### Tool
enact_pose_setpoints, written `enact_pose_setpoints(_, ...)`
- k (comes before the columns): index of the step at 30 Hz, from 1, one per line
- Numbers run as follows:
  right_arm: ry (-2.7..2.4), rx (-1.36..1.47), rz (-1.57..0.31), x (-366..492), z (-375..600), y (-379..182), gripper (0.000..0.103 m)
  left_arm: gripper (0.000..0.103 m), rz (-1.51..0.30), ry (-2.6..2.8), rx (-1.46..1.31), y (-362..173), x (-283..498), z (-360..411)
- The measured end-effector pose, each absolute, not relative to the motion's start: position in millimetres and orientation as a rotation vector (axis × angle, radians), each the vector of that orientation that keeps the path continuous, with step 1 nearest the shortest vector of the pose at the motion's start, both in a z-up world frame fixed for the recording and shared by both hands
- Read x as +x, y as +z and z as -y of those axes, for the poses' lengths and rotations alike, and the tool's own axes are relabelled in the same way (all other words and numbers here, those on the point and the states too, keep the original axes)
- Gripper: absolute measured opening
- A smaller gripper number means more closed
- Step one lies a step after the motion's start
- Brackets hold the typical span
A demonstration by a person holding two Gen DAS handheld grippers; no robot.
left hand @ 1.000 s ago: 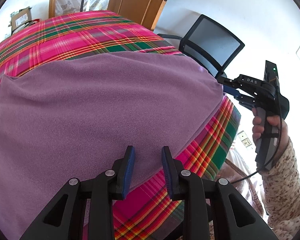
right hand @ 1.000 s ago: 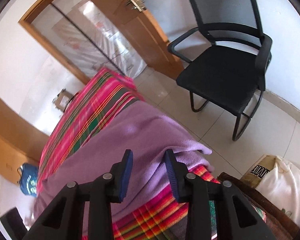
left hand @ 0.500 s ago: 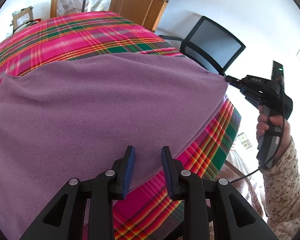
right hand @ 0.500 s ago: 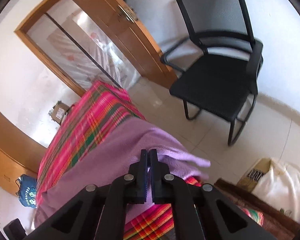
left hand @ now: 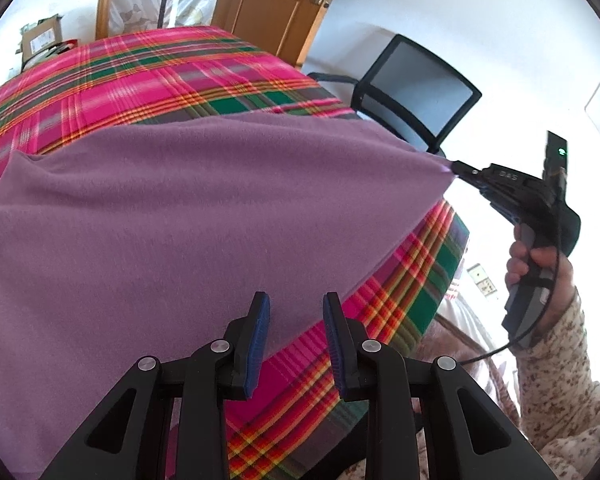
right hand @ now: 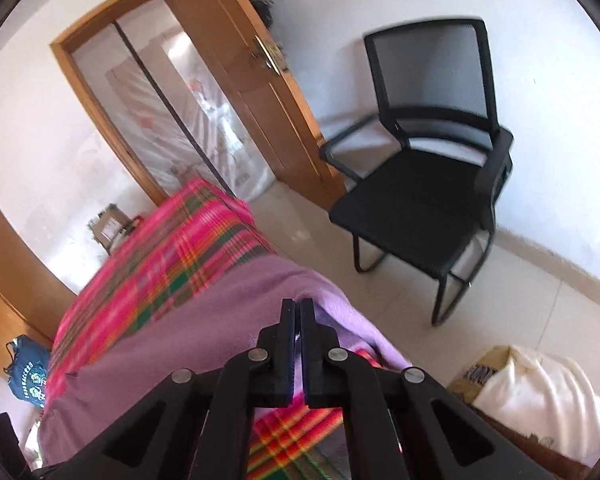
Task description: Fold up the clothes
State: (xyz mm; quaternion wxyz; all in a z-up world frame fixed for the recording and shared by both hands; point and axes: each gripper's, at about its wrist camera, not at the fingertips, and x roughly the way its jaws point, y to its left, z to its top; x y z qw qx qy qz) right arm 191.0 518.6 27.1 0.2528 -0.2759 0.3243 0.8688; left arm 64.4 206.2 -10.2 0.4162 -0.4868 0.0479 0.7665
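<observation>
R gripper [right hand: 299, 312] jaws clamped on purple cloth [left hand: 180, 220] corner; L gripper [left hand: 294, 312] jaws apart.

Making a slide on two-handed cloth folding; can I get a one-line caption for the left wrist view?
Right gripper pinches the purple cloth corner taut over the plaid bedspread; left gripper open.

Right claw [right hand: 298, 312] clamped shut, left claw [left hand: 294, 320] parted

Black two-finger left tool [left hand: 294, 340] with blue ribbed pads (silver screws), floral cream sleeve [left hand: 556, 364].
</observation>
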Motion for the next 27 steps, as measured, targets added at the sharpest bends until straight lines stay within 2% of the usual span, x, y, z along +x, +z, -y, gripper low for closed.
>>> enact_pose_setpoints(5, 2.313, -0.829, -0.934, 185.2, -527.0, -1.1, 0.002, 0.028, -0.105, 1.914, -1.248, -15.0, 62.2, -202.4)
enact_pose_setpoints(13, 2.246, -0.880, -0.899, 186.4, -533.4, -0.3, 0.003, 0.028, -0.093, 1.936, -1.249, -14.0, 60.2, -192.7)
enact_pose_setpoints(14, 2.223, -0.874, -0.857, 187.2, -531.7, 3.4, 0.007, 0.028, -0.087, 1.944, -1.252, -13.5, 59.4, -189.0)
enact_pose_setpoints(20, 2.379, -0.813, -0.494, 164.7, -484.2, 36.8, 0.007, 0.028, -0.015, 2.036, -1.266, -7.7, 49.1, -152.8)
enact_pose_setpoints(27, 2.473, -1.004, -0.422, 123.8, -451.6, 18.3, 0.008, 0.028, 0.093, 2.197, -1.283, 1.0, 30.4, -91.2)
